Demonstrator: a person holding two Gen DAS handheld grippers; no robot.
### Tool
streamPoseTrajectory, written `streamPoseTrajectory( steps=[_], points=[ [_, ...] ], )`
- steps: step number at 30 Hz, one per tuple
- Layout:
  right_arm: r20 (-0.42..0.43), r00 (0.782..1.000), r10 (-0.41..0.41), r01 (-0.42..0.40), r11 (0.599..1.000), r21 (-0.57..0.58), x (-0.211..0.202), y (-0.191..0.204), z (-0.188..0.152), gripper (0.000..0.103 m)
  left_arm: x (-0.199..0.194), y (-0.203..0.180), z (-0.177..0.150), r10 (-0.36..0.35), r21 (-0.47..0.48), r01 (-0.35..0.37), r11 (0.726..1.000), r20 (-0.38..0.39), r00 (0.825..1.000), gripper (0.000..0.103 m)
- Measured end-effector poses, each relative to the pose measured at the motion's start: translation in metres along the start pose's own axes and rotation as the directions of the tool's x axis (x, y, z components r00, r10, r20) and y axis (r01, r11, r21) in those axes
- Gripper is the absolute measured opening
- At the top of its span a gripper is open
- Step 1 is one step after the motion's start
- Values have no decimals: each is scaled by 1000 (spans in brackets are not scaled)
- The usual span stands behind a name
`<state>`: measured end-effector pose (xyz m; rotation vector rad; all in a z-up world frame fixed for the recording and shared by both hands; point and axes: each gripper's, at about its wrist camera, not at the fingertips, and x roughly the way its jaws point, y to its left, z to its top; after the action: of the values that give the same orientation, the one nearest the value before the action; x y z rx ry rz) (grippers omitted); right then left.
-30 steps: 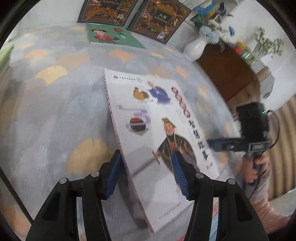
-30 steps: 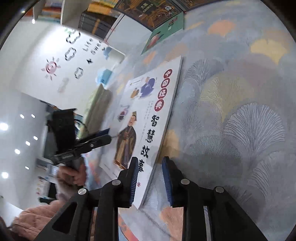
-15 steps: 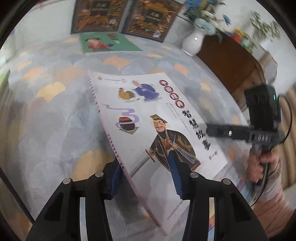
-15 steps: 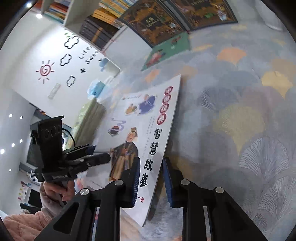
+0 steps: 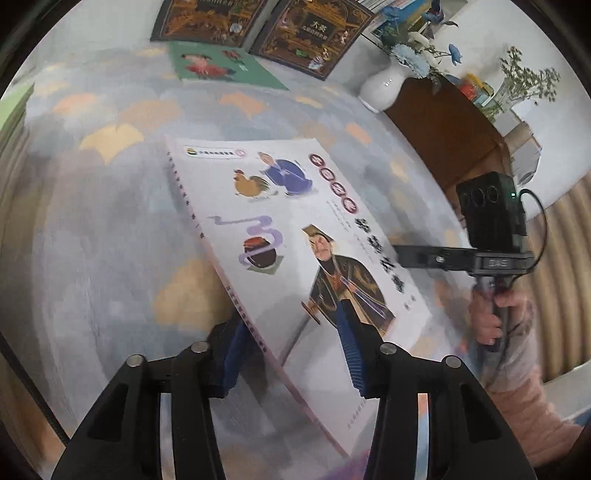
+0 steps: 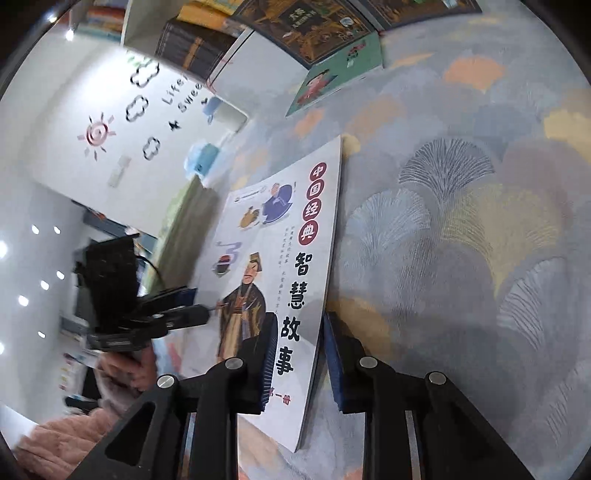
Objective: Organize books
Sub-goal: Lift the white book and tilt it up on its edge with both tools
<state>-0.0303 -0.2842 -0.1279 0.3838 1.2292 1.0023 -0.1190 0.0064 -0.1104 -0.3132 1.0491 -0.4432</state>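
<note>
While the left gripper (image 5: pixel 291 350) closes around the white storybook (image 5: pixel 295 236), the right gripper (image 6: pixel 300 363) pinches its other edge.

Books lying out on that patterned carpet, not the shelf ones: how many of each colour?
White: 1, the white storybook held between both claws
Green: 1, the green book
Dark ornate: 2, one dark book beside another
Total: 4
</note>
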Motion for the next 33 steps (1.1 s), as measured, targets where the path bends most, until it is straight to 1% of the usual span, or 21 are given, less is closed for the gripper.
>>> streamPoseTrajectory(
  steps=[1,2,3,5,7,8,9,10,11,14,16,20,21,23,24,25,26,27,30,31,33],
  points=[
    [1,1000,12,-12,1000,-7,0,-1,1,24,2,2,1,3,-12,-3,1000,15,1000,36],
    [3,1000,20,-20,1000,-12,1,-2,1,24,2,2,1,17,-20,-16,1000,25,1000,30],
    [7,1000,23,-23,999,-24,0,-2,0,24,3,2,1,36,-17,-36,999,36,999,28],
    [17,1000,14,-13,999,-36,0,1,-2,24,2,-2,-2,65,-7,-65,998,50,997,28],
    [30,999,-19,21,999,-41,0,7,-3,24,1,-8,-3,104,9,-105,994,54,993,28],
    [38,998,-43,46,997,-55,0,12,-4,24,2,-10,-2,113,11,-114,993,55,992,27],
    [49,996,-74,78,993,-90,0,20,-5,24,1,-11,-1,123,12,-124,992,56,991,27],
    [56,995,-86,92,989,-118,-1,24,-7,24,0,-12,-1,137,19,-138,990,58,989,27],
    [60,995,-84,92,986,-136,-1,27,-7,24,-1,-13,-1,148,25,-149,988,60,987,27],
    [59,998,-27,35,991,-128,-4,26,-12,22,-5,-14,-1,185,58,-188,980,60,981,27],
    [58,998,-13,21,989,-146,-4,30,-13,22,-7,-17,0,202,81,-206,975,56,978,27],
    [79,997,-1,14,986,-168,-7,42,-14,22,-14,-17,1,194,97,-198,975,55,980,27],
    [72,997,-6,18,985,-172,-7,45,-13,22,-15,-16,1,191,102,-195,975,52,980,28],
    [39,998,-47,53,985,-166,-2,44,-14,22,-15,-10,0,194,88,-197,976,32,980,33],
    [6,998,-68,68,985,-156,6,38,-14,22,-15,-5,-3,197,70,-198,978,20,980,34],
    [-15,997,-75,72,987,-144,11,33,-15,22,-16,2,-6,179,47,-180,983,11,984,34],
    [-41,998,-57,51,991,-124,16,26,-16,22,-18,7,-10,149,27,-149,988,10,989,31],
    [-44,999,-1,-4,995,-98,16,20,-13,22,-21,10,-12,132,23,-132,991,8,991,31],
    [-96,992,82,-85,996,-33,22,5,0,22,-21,13,-14,119,32,-119,992,-2,993,29],
    [-100,992,83,-86,996,-29,24,4,3,22,-21,11,-14,131,40,-131,991,0,991,29],
    [-103,993,57,-62,997,-54,28,11,8,23,-20,9,-15,141,59,-142,988,6,990,30]
  ],
)
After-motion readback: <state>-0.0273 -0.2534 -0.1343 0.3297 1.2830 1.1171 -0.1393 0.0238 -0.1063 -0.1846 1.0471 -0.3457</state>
